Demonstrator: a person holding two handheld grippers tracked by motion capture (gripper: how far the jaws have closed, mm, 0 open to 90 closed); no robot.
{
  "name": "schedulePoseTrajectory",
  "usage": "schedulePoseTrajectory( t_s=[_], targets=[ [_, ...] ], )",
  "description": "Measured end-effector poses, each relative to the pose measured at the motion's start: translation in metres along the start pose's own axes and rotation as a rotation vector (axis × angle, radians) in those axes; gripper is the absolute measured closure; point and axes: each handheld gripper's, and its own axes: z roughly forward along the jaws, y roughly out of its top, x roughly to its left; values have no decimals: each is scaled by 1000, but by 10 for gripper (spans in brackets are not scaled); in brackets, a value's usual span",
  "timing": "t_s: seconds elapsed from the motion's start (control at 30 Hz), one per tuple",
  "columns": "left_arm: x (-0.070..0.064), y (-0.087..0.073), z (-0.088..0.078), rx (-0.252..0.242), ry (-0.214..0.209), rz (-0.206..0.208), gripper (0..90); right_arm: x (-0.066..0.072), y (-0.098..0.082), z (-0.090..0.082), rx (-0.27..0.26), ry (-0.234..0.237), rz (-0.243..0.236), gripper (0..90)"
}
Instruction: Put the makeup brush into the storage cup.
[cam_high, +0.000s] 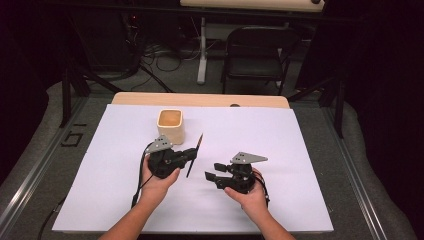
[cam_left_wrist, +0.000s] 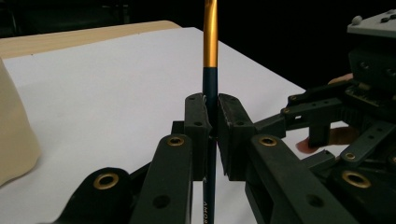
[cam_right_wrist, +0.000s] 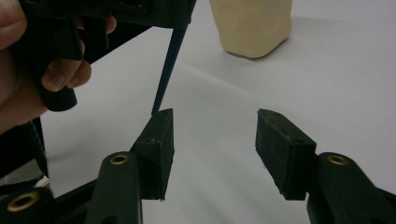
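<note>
Here the desk (cam_high: 115, 100) is lying under a white sheet (cam_high: 280, 150), and everything else is placed relative to the cream cup (cam_high: 170, 125) standing on that sheet.

Just in front of the cup, on the person's side, the left gripper (cam_high: 192, 152) is hanging above the sheet in the left hand (cam_high: 159, 181), with its grey plate (cam_high: 160, 144) facing up. Its jaws are pinching a thin brush (cam_high: 194, 155) across the dark blue shaft; in the left gripper view the brush (cam_left_wrist: 210, 70) is running straight up between the two closed pads (cam_left_wrist: 195, 119), with a gold band above the blue. In the high view the brush is slanting, its upper end pointing away beside the cup and its lower end reaching toward the person.

Farther from the cup, toward the person's right, the right gripper (cam_high: 212, 176) is resting in the right hand (cam_high: 248, 194). Its jaws are standing wide apart and holding nothing, as the right gripper view is showing with bare sheet (cam_right_wrist: 215, 140) between them.
</note>
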Motion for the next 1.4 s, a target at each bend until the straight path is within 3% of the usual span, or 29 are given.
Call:
schedulePoseTrajectory(
  t_s=[0.13, 0.67, 0.87, 1.4],
  targets=[
    [3, -3, 1, -17, -5, -36, 830, 0, 0, 5, -10, 30, 67, 527],
    [10, -15, 7, -75, -5, -166, 830, 3, 2, 18, -21, 43, 136, 574],
    [8, -17, 9, -90, 1, -171, 830, 3, 3, 22, -29, 62, 165, 606],
    [0, -20, 19, -101, -53, -183, 830, -5, -1, 24, -29, 89, 268, 671]
  ],
)
